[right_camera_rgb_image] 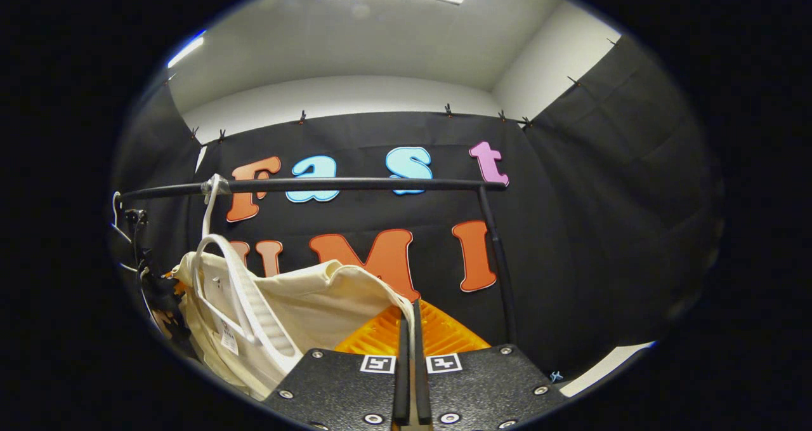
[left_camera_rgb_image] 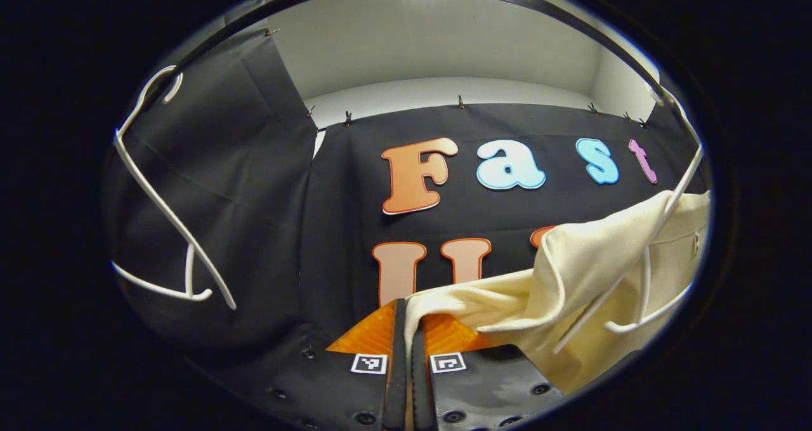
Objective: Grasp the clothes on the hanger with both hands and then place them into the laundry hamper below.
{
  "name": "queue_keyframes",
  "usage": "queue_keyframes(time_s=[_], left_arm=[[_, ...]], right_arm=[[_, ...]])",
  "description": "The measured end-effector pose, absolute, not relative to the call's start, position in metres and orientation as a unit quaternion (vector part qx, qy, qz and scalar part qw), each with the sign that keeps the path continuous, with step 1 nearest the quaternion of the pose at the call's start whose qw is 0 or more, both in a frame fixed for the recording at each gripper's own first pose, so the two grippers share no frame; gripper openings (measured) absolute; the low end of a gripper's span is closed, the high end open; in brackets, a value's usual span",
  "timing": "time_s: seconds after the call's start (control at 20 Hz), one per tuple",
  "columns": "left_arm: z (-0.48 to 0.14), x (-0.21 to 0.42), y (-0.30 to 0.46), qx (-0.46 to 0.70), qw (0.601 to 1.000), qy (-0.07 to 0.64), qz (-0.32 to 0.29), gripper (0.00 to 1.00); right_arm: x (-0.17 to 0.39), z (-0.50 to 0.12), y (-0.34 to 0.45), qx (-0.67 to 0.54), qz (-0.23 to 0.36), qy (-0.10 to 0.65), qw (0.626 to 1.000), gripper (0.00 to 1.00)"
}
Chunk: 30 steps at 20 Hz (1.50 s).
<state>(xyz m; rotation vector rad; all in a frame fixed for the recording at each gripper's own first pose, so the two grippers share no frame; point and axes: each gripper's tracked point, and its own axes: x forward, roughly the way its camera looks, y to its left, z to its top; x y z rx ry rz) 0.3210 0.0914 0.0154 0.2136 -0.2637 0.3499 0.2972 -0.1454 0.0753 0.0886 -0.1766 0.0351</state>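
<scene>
A cream garment [left_camera_rgb_image: 596, 272] hangs on a white hanger [left_camera_rgb_image: 660, 240] at the right of the left gripper view. Its near edge is stretched toward me and runs down between the fingers of my left gripper [left_camera_rgb_image: 409, 311], which is shut on it. In the right gripper view the same cream garment [right_camera_rgb_image: 304, 298] drapes over the white hanger [right_camera_rgb_image: 238, 294], hooked on a black rail [right_camera_rgb_image: 330, 184]. My right gripper [right_camera_rgb_image: 409, 322] is shut on the garment's right-hand edge. The left gripper [right_camera_rgb_image: 158, 304] shows dimly beyond the cloth at far left.
An empty white hanger [left_camera_rgb_image: 158, 196] hangs at the left of the left gripper view, with another empty hanger [right_camera_rgb_image: 117, 218] at the rail's left end. The rail's upright black post [right_camera_rgb_image: 498, 259] stands just right of my right gripper. A strip of pale floor [right_camera_rgb_image: 602, 364] lies low right.
</scene>
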Motion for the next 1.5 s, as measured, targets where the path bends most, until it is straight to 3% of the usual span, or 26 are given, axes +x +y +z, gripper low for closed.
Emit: queue_keyframes(time_s=[0.15, 0.35, 0.6, 1.05, 1.5], left_arm=[[-0.005, 0.323, 0.094, 0.105, 0.975, -0.104, 0.167, 0.11], [-0.042, 0.315, 0.126, 0.057, 0.977, -0.050, 0.202, 0.09], [-0.037, 0.264, 0.144, 0.114, 0.970, -0.062, 0.203, 0.11], [-0.049, 0.154, 0.105, 0.115, 0.985, -0.018, 0.131, 0.15], [-0.070, 0.152, 0.013, 0.021, 1.000, 0.020, 0.011, 0.15]], right_arm=[[0.288, 0.046, -0.142, 0.038, 0.010, -0.068, 0.997, 0.03], [0.271, 0.014, -0.110, 0.029, 0.034, -0.042, 0.998, 0.03], [0.225, 0.013, -0.091, 0.002, 0.041, -0.046, 0.998, 0.03], [0.157, 0.020, -0.056, 0.016, 0.067, -0.013, 0.998, 0.03], [0.179, 0.001, 0.051, 0.018, 0.167, 0.016, 0.986, 0.03]])
